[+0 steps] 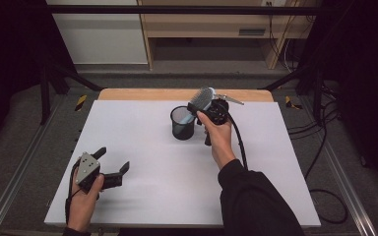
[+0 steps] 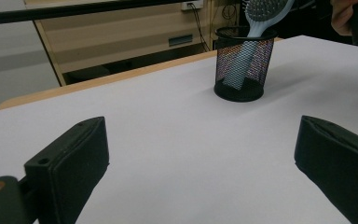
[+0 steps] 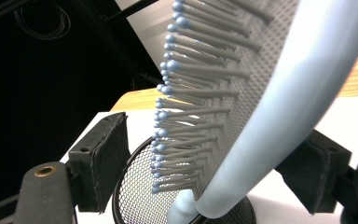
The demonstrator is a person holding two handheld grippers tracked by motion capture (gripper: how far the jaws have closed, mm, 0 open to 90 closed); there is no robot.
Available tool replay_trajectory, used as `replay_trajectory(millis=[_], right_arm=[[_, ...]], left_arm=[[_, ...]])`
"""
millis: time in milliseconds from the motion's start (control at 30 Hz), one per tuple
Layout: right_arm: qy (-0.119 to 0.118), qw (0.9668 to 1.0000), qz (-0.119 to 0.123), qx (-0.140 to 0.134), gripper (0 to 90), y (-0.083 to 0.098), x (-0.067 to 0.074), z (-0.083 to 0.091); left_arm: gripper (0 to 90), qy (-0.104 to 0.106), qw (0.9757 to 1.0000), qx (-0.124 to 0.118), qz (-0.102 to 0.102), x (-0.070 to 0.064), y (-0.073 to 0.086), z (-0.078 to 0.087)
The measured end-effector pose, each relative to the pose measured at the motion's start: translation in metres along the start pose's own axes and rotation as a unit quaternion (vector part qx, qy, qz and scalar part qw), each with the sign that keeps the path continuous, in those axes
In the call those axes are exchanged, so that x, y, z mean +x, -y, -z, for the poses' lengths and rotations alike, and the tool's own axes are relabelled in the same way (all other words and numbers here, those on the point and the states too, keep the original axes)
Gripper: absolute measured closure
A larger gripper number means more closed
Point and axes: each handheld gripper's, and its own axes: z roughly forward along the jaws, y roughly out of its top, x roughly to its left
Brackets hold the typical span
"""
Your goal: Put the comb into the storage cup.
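A light blue hairbrush (image 1: 202,98) stands handle-down in a black mesh cup (image 1: 182,124) at the back middle of the white table top (image 1: 152,162), leaning right. My right gripper (image 1: 205,105) is at the brush head. In the right gripper view its jaws stand on either side of the hairbrush (image 3: 261,93), bristles toward the left pad with a gap, above the cup (image 3: 140,191); the right gripper (image 3: 209,172) is open. My left gripper (image 1: 113,160) rests open at the front left with nothing between its jaws. From the left gripper (image 2: 200,158) the cup (image 2: 240,70) and hairbrush (image 2: 261,11) show far off.
A wooden strip (image 1: 177,94) edges the table's back. Behind it stand a pale cabinet (image 1: 103,34) and a wooden shelf unit (image 1: 211,24). Black cables (image 1: 320,147) lie on the floor at the right. Metal rails (image 1: 10,187) run along both sides.
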Motion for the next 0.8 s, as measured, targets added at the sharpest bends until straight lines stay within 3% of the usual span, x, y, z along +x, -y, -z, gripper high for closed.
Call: replay_trajectory(millis=[433,567,633,800], right_arm=[[0.002,0.9998,0.015,0.008,17.9,-0.0008,0.0006,0.0026],[0.006,0.9997,0.022,0.012,12.1,-0.0008,0.0019,0.0035],[0.019,0.9993,0.029,0.013,6.9,-0.0011,0.0025,0.0041],[0.02,0.999,0.036,0.015,4.3,-0.0013,0.0031,0.007]], left_arm=[[3.0,0.0,1.0,0.0,0.0,0.0,0.0,0.0001],[3.0,0.0,1.0,0.0,0.0,0.0,0.0,0.0001],[3.0,-0.001,1.0,0.0,0.0,0.0001,0.0,0.0001],[3.0,0.0,1.0,0.0,0.0,0.0,0.0,0.0]])
